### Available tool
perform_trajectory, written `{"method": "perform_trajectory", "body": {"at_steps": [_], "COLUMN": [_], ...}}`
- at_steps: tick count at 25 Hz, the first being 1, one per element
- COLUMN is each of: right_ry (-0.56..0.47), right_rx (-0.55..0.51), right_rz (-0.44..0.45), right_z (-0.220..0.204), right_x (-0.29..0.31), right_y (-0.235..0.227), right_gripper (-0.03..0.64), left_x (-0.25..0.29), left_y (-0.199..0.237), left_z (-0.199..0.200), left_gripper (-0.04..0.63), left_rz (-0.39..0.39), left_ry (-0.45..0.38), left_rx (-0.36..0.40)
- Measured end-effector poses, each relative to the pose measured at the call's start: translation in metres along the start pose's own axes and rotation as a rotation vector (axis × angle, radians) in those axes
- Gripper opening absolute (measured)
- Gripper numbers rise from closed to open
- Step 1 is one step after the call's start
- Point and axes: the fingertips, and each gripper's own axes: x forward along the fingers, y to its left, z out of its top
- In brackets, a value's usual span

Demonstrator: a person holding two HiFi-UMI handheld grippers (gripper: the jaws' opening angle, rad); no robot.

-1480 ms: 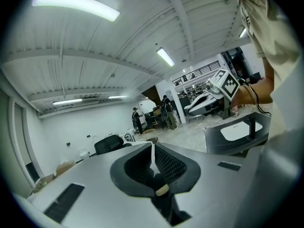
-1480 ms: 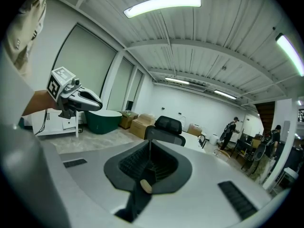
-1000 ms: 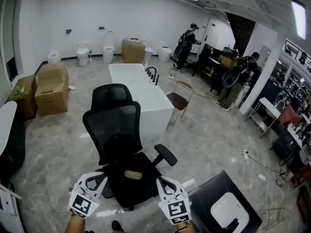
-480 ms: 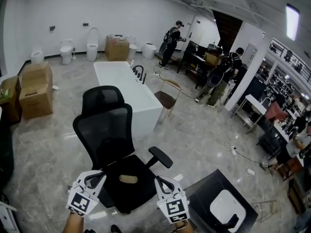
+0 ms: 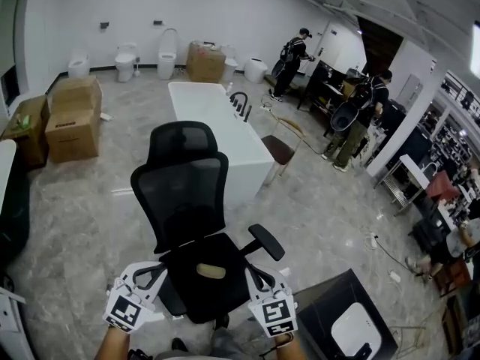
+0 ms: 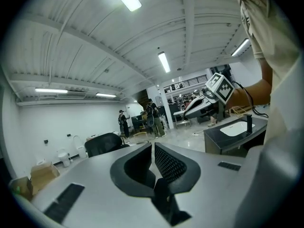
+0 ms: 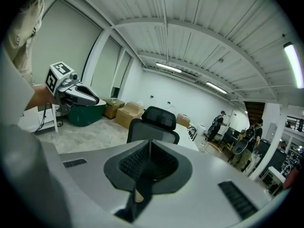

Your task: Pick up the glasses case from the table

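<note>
A tan glasses case lies on the seat of a black mesh office chair in the head view, not on a table. My left gripper is at the seat's left edge and my right gripper at its right edge, with the case between them and apart from both. In the left gripper view the jaws meet with nothing between them. The right gripper is likewise shut and empty, facing the chair back. A sliver of tan shows below its jaws.
A white bathtub stands behind the chair, with a wooden chair to its right. Cardboard boxes sit at the left. A black counter with a white basin is at the lower right. People stand at the far right.
Both grippers have moved forward and slightly down alongside the chair seat, which now looks closer. Their jaws stay shut. The case has not moved.
</note>
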Motion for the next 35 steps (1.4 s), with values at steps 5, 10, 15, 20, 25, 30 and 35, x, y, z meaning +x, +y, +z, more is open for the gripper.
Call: {"method": "perform_trajectory", "body": {"at_steps": [5,10,15,20,25,30,35], "right_ry": [-0.026,-0.041,-0.029,0.005,0.061,0.136,0.22], "right_rx": [-0.002,-0.026,-0.038,-0.037,-0.021,-0.006,-0.007], "right_rz": [0.105,0.228,0.317,0.383,0.442,0.506,0.567], "right_z": [0.006,0.007,-0.003,-0.024,-0.057,-0.103,-0.15], "right_x": [0.043,0.078,0.117,0.159,0.203,0.248,0.283], "right_y": [0.008,0.01,0.006,0.004,0.005,0.02,0.037], "right_gripper": [0.028,0.028,0.028,0.029,0.038,0.069,0.121], "left_x": [-0.024,-0.034,-0.025,-0.012,0.005,0.019,0.032], "left_y": [0.021,0.026,0.03,0.033,0.038,0.04,0.037], "left_z": [-0.009,-0.009,-0.006,-0.024,-0.043,-0.064,-0.092], "left_gripper": [0.036,0.037,0.037,0.037,0.037,0.037,0.037], "left_rz": [0.102,0.195,0.248,0.281,0.298,0.316,0.32], "left_ry": [0.067,0.121,0.138,0.18,0.216,0.239,0.278], "left_rx": [-0.046,-0.076,-0.154,-0.208,-0.232,-0.305,-0.359]}}
